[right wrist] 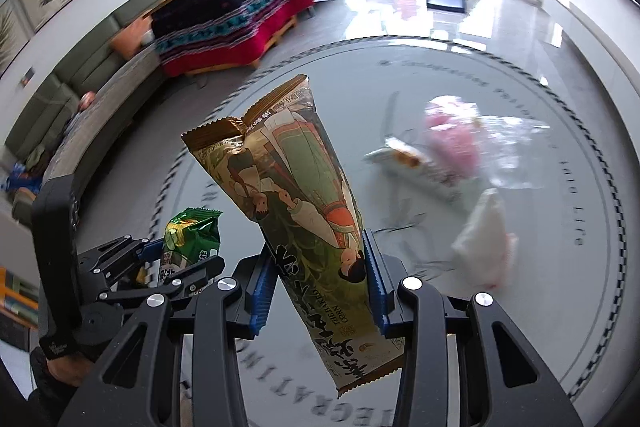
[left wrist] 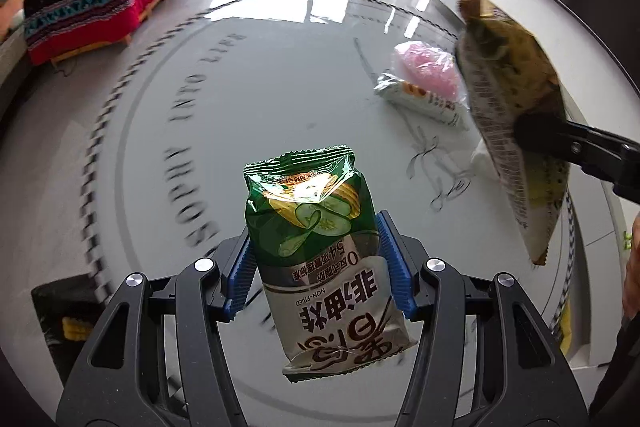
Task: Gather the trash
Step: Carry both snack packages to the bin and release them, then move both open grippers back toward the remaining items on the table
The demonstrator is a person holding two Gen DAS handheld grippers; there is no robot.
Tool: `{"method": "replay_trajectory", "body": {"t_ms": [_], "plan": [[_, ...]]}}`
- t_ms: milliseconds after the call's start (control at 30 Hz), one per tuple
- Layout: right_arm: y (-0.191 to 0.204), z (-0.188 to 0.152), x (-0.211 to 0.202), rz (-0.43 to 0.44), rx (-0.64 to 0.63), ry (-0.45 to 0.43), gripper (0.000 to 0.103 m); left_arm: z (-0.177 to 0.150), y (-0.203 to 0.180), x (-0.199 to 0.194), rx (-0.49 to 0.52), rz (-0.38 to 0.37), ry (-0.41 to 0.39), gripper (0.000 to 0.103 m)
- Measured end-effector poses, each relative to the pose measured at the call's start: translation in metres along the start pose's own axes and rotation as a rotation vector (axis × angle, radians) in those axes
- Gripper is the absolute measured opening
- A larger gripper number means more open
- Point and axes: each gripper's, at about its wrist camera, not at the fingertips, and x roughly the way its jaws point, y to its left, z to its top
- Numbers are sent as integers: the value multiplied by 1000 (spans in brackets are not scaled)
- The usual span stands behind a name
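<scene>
Left gripper: blue pads clamped across the middle of a green cucumber-crisp packet, carried clear above the round printed table, evidently for binning. Right gripper: pads clamped on a long gold corn-snack wrapper, likewise lifted off the table. Uncollected, toward the table's far right edge: small white snack wrapper, pink item in clear plastic, crumpled white tissue, lying close together.
</scene>
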Motion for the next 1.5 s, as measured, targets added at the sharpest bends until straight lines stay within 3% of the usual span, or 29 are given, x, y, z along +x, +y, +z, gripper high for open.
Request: {"method": "replay_trajectory", "body": {"t_ms": [267, 767, 1000, 1067, 1100, 1133, 1167, 1200, 1333, 1500], "plan": [[99, -18, 21, 104, -109, 41, 41, -61, 71, -37, -132, 26, -28, 55], [307, -54, 73, 308, -389, 164, 42, -193, 215, -114, -439, 282, -72, 55], [389, -73, 94, 371, -490, 221, 42, -238, 266, -134, -592, 375, -72, 57], [407, -76, 100, 396, -498, 231, 44, -248, 276, -138, -637, 397, -73, 58], [414, -77, 103, 412, -500, 241, 46, -254, 284, -142, -673, 409, -79, 65], [424, -77, 108, 439, -511, 259, 49, -258, 291, -146, -711, 417, -88, 72], [431, -76, 111, 446, -522, 268, 61, -262, 296, -148, -740, 425, -93, 92], [434, -74, 112, 432, -519, 252, 69, -265, 301, -153, -778, 449, -104, 97], [434, -71, 106, 435, -502, 212, 72, -271, 308, -164, -817, 517, -110, 97], [415, -71, 105, 424, -486, 212, 72, -273, 310, -158, -840, 462, -94, 97]]}}
